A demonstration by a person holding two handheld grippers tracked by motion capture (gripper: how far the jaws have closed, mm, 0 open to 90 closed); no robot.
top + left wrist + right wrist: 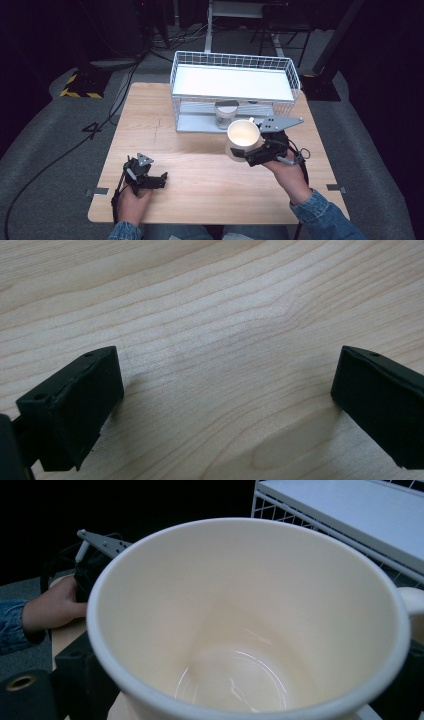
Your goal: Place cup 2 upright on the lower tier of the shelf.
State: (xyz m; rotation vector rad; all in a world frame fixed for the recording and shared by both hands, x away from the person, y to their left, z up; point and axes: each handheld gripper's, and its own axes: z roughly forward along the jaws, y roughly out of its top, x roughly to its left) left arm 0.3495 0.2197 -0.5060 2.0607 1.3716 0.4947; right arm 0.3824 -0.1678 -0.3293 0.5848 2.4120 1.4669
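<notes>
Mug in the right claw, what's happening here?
A person's right claw holds a cream mug by its sides, lifted above the wooden table, in front of the white wire rack. The mug looks empty. A glass jar sits on the rack's lower shelf. The left claw rests open on the table, holding nothing.

The bench [200,170] has a light wooden top with clear grain. At its far side stands a white wire rack [235,90], with a white shelf on top and a lower tray. A glass jar [225,114] stands on the lower tray. The left gripper [159,179] rests on the near left part of the bench.
</notes>
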